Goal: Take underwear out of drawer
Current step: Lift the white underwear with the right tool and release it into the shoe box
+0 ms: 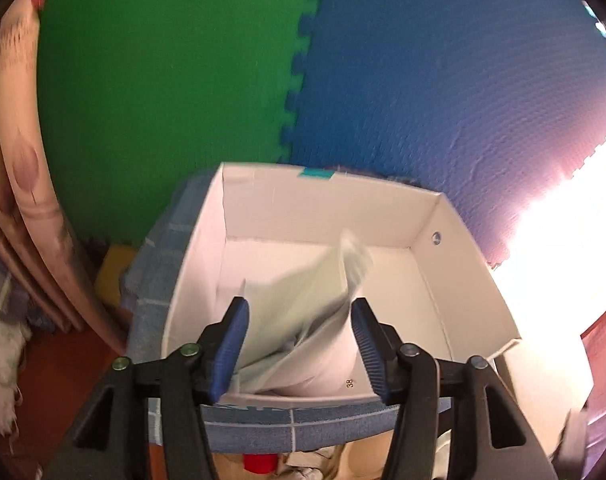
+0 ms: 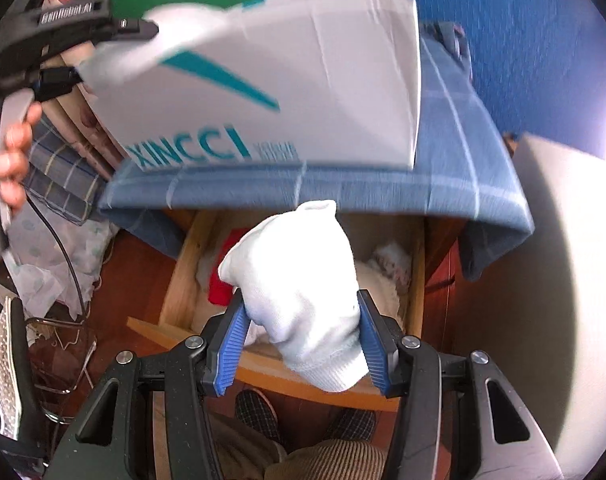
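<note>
The right claw (image 2: 301, 346) is clamped on a white bundle of underwear (image 2: 299, 292), both blue pads pressed into its sides, and it hangs above the open wooden drawer (image 2: 183, 276). The bundle hides most of what lies in the drawer below the claw; only a red item (image 2: 219, 284) to the claw's left and some fluffy white fabric (image 2: 383, 280) to its right peek out, too soft to identify. Ahead of the claw, a blue checked cloth (image 2: 443, 160) drapes over the furniture top, and a white cardboard box (image 2: 283, 80) with teal lettering sits on it, smeared by blur. Below the claw, slippers (image 2: 255, 408) are half cut off by its frame.

The left claw (image 1: 299, 350) sits over the open white box (image 1: 443, 272), with a pale greenish garment (image 1: 303, 300) running between its fingers. The pads stand fairly wide and the cloth is motion-blurred, so I cannot tell whether it is actually pinched. The garment's lower end disappears behind the claw's base. To its right, glare washes out everything. Beyond are green (image 1: 163, 80) and blue (image 1: 443, 80) foam mats.
</note>
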Action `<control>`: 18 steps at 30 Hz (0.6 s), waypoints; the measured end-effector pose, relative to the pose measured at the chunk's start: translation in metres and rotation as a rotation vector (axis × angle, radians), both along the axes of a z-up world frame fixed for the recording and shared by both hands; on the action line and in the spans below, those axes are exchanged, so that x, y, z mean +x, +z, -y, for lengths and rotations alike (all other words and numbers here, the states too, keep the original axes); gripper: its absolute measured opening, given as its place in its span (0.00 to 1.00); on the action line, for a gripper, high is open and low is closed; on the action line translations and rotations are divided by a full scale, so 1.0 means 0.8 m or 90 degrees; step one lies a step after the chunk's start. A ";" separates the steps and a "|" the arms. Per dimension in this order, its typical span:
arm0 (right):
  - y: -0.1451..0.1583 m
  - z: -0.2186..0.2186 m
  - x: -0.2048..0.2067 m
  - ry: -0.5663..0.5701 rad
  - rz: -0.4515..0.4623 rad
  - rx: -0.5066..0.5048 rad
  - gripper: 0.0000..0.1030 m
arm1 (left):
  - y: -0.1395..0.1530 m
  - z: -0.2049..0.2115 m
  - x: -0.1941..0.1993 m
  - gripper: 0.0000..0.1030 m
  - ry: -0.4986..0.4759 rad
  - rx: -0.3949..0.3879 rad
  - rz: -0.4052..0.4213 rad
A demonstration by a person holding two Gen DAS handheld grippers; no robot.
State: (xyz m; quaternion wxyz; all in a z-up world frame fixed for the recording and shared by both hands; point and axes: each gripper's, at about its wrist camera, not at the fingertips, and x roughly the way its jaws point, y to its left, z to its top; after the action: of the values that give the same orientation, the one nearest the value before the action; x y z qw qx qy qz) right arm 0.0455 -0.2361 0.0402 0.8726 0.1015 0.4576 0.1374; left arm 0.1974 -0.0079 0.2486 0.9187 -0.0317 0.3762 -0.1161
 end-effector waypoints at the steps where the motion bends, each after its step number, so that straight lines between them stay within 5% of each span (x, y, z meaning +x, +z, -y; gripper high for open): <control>1: 0.008 0.002 -0.001 0.001 0.008 0.000 0.48 | 0.007 -0.001 -0.008 0.58 -0.002 0.000 0.014; 9: 0.105 0.013 -0.008 0.010 0.092 0.001 0.48 | 0.028 -0.035 -0.082 0.63 0.027 0.007 0.068; 18: 0.206 0.004 0.036 0.002 0.173 -0.010 0.48 | -0.048 -0.077 -0.157 0.63 0.108 0.054 0.034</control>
State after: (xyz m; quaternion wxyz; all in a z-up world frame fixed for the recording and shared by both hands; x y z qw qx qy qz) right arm 0.0746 -0.2392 0.2053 0.9271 0.0747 0.3364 0.1477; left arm 0.0718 0.0541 0.2106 0.9355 -0.0209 0.3519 -0.0229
